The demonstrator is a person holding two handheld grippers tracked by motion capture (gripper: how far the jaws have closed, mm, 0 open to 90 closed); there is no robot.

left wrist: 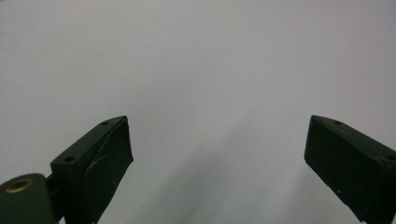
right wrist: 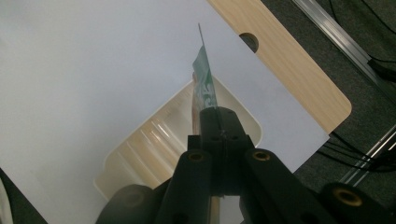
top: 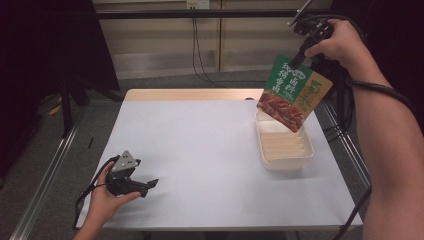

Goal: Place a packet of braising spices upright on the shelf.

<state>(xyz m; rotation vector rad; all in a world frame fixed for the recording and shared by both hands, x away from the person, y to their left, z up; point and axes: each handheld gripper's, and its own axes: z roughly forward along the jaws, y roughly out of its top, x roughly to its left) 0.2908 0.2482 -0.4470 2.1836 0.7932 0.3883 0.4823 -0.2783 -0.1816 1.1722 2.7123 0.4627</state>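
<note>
The right gripper [top: 300, 61] is raised above the far right part of the white-covered bench [top: 200, 150], its jaws clamped on the top edge of a flat green and yellow food pouch with a picture of red-brown meat [top: 290, 95]. The pouch hangs tilted in the air over the far end of a cream rectangular plastic tray with a ribbed floor [top: 285, 155], which sits near the bench's right edge. In the right gripper view the pouch [right wrist: 205, 88] appears edge-on above the tray [right wrist: 140, 149]. The left gripper [top: 150, 186] rests low at the near left of the bench, jaws spread wide with nothing between them.
</note>
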